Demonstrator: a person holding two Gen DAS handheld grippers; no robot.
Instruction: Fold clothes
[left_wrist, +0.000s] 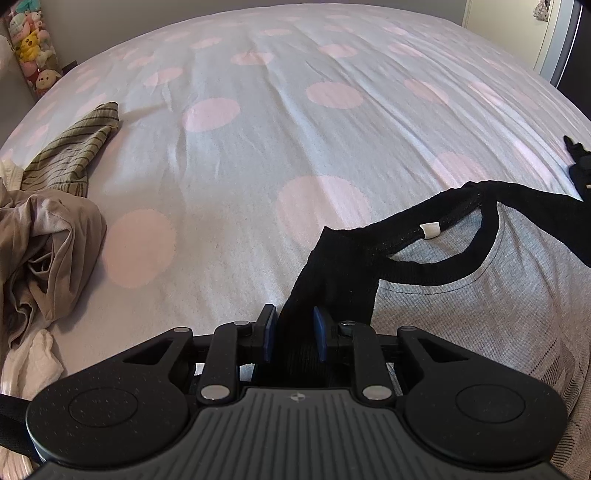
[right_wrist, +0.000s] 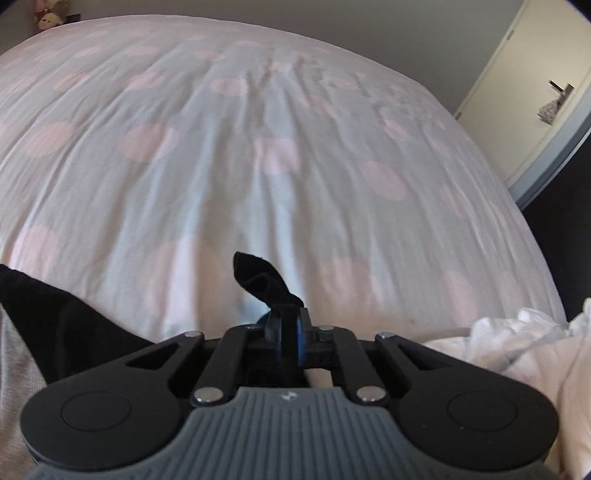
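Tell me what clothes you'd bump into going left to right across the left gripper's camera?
Crumpled tan garment → olive striped garment → grey shirt with black sleeves, pinched by the left gripper.

We see a bed (left_wrist: 295, 129) in a pale, pink-dotted cover; on it lie a grey-and-black shirt (left_wrist: 498, 295), a striped garment (left_wrist: 74, 155), a beige heap (left_wrist: 48, 251) and white cloth (right_wrist: 517, 350).

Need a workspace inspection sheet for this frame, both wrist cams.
Surface: bed cover, pale with pink dots, wrinkled.
Job's things: grey shirt with black sleeves, held at both sleeves.
Clutter: striped garment, beige garment, white laundry.
Grippers: left tongs shut on black sleeve; right tongs shut on black sleeve.
Cables: nothing seen.
Surroundings: plush toys, door.
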